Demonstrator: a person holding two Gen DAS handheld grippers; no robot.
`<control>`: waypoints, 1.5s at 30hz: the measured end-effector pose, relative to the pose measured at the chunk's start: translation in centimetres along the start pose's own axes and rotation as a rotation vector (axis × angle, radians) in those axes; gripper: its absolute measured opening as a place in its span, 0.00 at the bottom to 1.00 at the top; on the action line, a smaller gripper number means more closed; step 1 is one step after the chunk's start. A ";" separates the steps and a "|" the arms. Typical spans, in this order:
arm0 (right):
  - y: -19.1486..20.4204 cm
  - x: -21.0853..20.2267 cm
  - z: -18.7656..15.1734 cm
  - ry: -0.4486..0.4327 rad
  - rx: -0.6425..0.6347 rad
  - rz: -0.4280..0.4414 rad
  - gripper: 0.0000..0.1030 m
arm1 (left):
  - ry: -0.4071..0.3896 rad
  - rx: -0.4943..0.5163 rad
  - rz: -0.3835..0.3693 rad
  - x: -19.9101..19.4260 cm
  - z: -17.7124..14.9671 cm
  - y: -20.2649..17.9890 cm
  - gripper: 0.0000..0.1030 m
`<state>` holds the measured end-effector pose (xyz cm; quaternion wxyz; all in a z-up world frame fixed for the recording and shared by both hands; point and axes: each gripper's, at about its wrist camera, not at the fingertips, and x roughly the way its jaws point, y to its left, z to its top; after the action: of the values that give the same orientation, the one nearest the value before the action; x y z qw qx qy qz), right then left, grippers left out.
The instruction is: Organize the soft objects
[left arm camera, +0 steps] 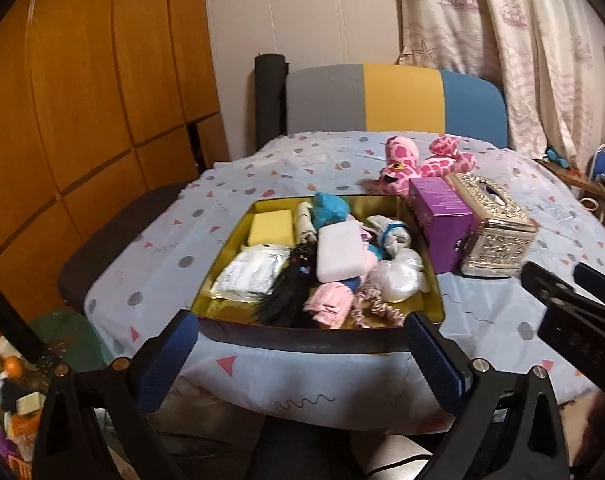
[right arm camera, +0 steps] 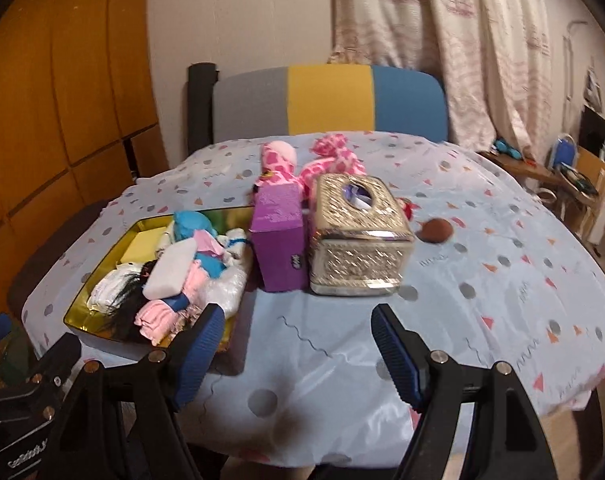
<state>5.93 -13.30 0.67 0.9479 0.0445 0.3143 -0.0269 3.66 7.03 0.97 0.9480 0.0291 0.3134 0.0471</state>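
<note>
I have both tools idle: left gripper (left arm camera: 302, 354) and right gripper (right arm camera: 296, 354) stand wide apart, holding nothing. The tin (left arm camera: 262, 326) near the table's front-left edge is crammed. Pink plush (right arm camera: 334, 160) lies by the far edge; I judge it next, needing a long reach.

Dim warm light, perhaps motion-blurred — fisheye-bent edges

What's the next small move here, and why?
Probably reach the right gripper across toward the pink plush. Both grippers are open and empty, the tray already holds most soft items, and the plush lies outside it, behind the purple box and tissue box.
</note>
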 end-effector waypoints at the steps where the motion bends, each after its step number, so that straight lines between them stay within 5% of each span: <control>1: -0.2 -0.2 -0.2 0.004 0.006 -0.003 0.75 | -0.005 0.005 0.006 -0.1 -0.1 -0.1 1.00; 8: -1.1 -0.4 -1.6 0.054 0.026 -0.033 0.75 | 0.008 0.013 -0.001 -0.5 -0.7 -0.6 1.00; 20: 0.8 -2.0 -1.7 0.005 -0.052 -0.039 0.75 | 0.015 -0.001 0.028 -1.0 -1.0 0.0 1.00; 45: 2.8 -1.6 -2.5 0.034 -0.104 0.042 0.75 | 0.019 -0.022 0.088 -1.3 -1.3 1.0 1.00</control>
<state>3.38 -10.20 -0.18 0.9437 0.0021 0.3306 0.0103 1.76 7.93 0.85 0.9423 0.0318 0.3202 0.0925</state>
